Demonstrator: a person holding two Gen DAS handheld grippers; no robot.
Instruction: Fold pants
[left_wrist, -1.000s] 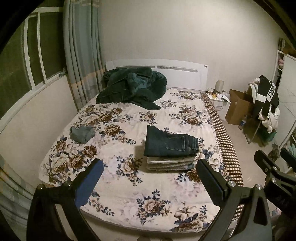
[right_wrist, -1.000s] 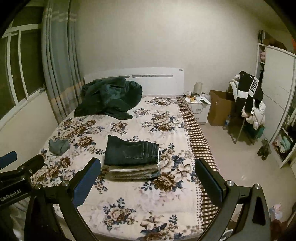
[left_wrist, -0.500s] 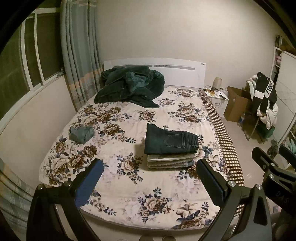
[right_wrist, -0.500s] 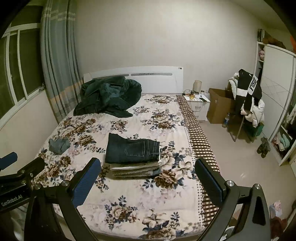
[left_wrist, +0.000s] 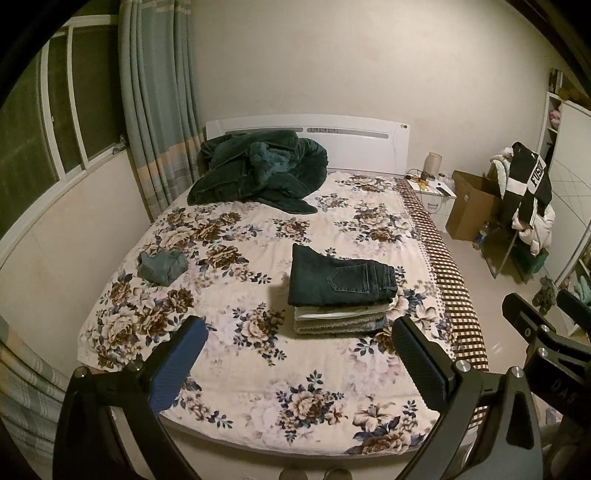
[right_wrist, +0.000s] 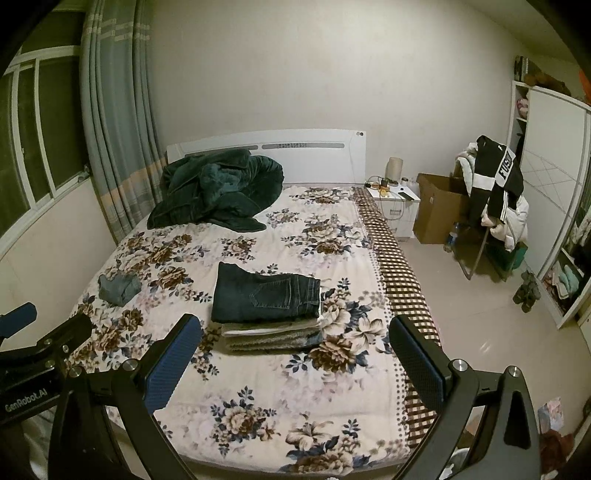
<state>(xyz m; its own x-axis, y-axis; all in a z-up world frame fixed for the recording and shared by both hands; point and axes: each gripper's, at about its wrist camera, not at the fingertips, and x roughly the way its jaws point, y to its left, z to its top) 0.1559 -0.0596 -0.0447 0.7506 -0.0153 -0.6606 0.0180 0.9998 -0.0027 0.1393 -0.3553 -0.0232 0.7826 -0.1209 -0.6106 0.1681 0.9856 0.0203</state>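
Folded dark jeans lie on top of a small stack of folded clothes in the middle of the floral bed; they also show in the right wrist view. A small crumpled grey-blue garment lies near the bed's left edge, also in the right wrist view. My left gripper is open and empty, held back over the foot of the bed. My right gripper is open and empty beside it.
A dark green blanket is heaped at the headboard. A window and curtain are on the left. Right of the bed stand a nightstand, a cardboard box, a chair with clothes and shelves.
Both grippers have drawn back and risen slightly from the bed, so the stack looks a little farther away. Nothing on the bed moved.
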